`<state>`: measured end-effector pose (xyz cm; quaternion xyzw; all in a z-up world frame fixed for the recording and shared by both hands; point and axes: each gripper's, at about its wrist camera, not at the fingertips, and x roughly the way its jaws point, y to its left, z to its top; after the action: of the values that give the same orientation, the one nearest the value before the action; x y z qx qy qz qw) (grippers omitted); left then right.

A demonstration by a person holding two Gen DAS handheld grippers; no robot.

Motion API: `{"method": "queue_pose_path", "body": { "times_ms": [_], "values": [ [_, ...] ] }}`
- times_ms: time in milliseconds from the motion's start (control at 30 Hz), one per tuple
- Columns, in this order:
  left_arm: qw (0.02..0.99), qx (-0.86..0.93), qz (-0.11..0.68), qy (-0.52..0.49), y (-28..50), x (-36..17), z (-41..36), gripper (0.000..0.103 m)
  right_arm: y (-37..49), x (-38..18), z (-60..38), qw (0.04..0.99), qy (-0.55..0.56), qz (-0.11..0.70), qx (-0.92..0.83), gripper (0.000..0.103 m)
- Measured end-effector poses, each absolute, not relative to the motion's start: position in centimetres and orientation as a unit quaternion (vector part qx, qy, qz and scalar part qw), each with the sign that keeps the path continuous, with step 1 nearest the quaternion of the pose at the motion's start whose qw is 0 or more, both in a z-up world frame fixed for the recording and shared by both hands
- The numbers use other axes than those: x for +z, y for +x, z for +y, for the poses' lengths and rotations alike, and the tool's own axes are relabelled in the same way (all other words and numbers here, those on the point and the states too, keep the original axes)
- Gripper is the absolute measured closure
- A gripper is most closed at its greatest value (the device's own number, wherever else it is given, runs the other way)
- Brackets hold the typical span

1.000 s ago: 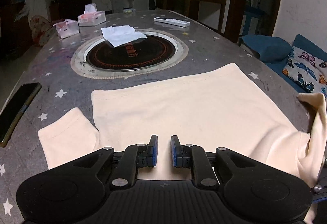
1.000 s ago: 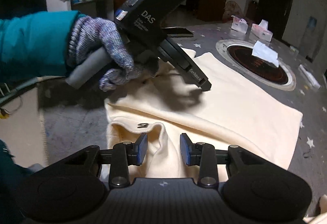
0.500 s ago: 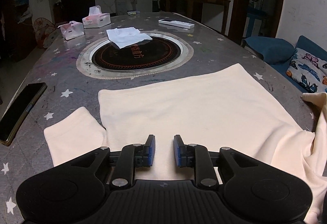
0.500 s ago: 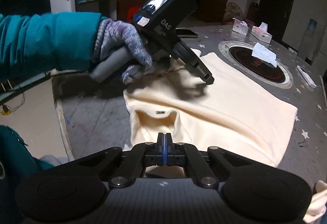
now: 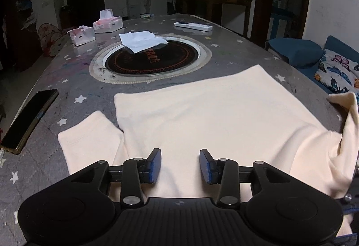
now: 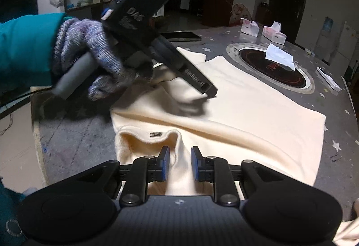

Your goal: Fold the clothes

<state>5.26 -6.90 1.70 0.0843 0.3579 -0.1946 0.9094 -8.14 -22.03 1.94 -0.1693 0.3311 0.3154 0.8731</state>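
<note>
A cream sweatshirt [image 5: 213, 115] lies spread on the grey star-patterned table [image 5: 74, 93]. One sleeve [image 5: 87, 142] lies flat at the left, the other sleeve [image 5: 345, 115] is rucked up at the right edge. My left gripper [image 5: 180, 165] is open just above the cloth, empty. In the right wrist view the sweatshirt [image 6: 258, 111] shows its collar [image 6: 148, 136] nearest me. My right gripper [image 6: 180, 162] is open over the shoulder fold beside the collar. The left gripper [image 6: 208, 88], held in a gloved hand, hovers over the cloth's middle.
A round black hotplate [image 5: 152, 59] with white paper [image 5: 141, 40] on it sits in the table's middle. A phone [image 5: 27, 118] lies at the left edge. Two tissue boxes [image 5: 107, 23] and a remote [image 5: 193, 25] are at the far end. A sofa [image 5: 332, 61] stands right.
My left gripper has opened wider and stayed over the cloth. My right gripper shut on the fold by the collar half a second ago and is open again now.
</note>
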Motion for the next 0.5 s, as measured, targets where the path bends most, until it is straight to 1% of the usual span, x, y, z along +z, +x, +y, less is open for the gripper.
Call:
{"method": "queue_pose_path", "body": {
  "times_ms": [67, 133, 167, 333, 500],
  "values": [
    [0.91, -0.193, 0.357, 0.083, 5.2, 1.6, -6.7, 0.058, -8.0, 1.8, -21.8, 0.873, -0.167, 0.331, 0.316, 0.085],
    [0.91, -0.192, 0.357, 0.081, 5.2, 1.6, -6.6, 0.057, -8.1, 1.9, -21.7, 0.872, -0.168, 0.331, 0.319, 0.097],
    [0.911, -0.192, 0.357, 0.081, 5.2, 1.6, -6.6, 0.057, -8.2, 2.0, -21.7, 0.871, -0.169, 0.332, 0.32, 0.099],
    [0.912, -0.191, 0.355, 0.082, 5.2, 1.5, -6.5, 0.052, -9.3, 2.8, -22.0, 0.864, -0.173, 0.332, 0.337, 0.101],
    [0.913, -0.189, 0.353, 0.081, 5.2, 1.4, -6.4, 0.05, -11.5, 4.0, -22.4, 0.847, -0.19, 0.337, 0.363, 0.101]
  ]
}}
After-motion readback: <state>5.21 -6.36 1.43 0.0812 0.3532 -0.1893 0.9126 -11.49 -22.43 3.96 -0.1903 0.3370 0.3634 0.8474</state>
